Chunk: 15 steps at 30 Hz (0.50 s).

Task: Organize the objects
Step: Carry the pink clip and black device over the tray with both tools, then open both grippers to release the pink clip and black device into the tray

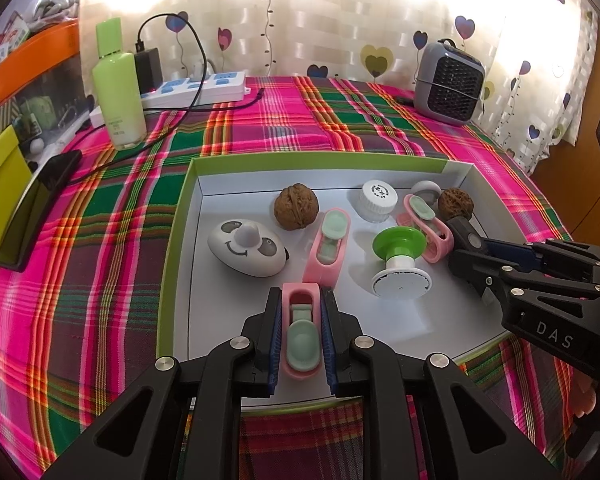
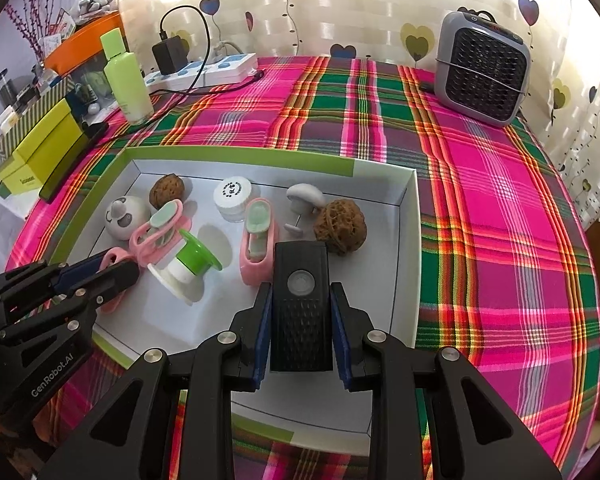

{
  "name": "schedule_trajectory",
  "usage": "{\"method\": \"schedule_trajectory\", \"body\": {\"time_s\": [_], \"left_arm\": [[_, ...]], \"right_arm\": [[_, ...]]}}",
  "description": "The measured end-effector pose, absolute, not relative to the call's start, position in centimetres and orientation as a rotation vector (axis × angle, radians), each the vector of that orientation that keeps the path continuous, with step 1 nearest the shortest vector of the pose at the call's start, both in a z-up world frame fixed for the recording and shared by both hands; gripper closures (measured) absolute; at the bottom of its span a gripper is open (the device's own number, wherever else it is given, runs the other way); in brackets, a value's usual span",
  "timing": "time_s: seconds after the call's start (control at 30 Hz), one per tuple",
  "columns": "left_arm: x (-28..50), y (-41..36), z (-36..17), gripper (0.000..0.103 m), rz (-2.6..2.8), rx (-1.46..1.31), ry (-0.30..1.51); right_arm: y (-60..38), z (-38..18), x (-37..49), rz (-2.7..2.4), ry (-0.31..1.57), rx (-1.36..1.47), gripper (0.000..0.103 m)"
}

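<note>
Both grippers are hovering over a shallow white cardboard box with green rim. The left gripper is clamping a pink plastic clip; the right gripper is clamping a black rectangular remote. Ahead of them, clips, walnuts and caps are lying jumbled, seemingly unsorted.

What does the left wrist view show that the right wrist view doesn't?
Left wrist only: the pink clip squarely between the left hand-held gripper's pads, and the panda's smiling face.

Right wrist only: the black device full length in the right hand-held gripper, the whole grey mushroom piece, and the olive box at far left.

Both: the tray, two walnuts, white cap, green-topped spool, heater, green bottle.
</note>
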<state>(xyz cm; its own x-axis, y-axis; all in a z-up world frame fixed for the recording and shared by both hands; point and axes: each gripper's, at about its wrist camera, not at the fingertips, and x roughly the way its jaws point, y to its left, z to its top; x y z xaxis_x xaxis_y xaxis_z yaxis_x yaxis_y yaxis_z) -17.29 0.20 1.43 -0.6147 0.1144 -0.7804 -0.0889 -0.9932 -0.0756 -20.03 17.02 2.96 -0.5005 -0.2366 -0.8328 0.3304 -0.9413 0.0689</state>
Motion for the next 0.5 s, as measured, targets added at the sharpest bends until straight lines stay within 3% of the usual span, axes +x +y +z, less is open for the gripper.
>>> {"method": "schedule_trajectory", "body": {"time_s": [0.23, 0.5], "left_arm": [[-17.34, 0.18, 1.45, 0.086, 2.723, -1.321, -0.046], [-17.18, 0.63, 1.42, 0.078, 2.715, -1.313, -0.031]], "right_arm": [[16.95, 2.97, -19.84, -2.465, 0.141, 1.336, 0.075], [16.98, 2.91, -19.68, -2.470, 0.141, 1.328, 0.071]]}}
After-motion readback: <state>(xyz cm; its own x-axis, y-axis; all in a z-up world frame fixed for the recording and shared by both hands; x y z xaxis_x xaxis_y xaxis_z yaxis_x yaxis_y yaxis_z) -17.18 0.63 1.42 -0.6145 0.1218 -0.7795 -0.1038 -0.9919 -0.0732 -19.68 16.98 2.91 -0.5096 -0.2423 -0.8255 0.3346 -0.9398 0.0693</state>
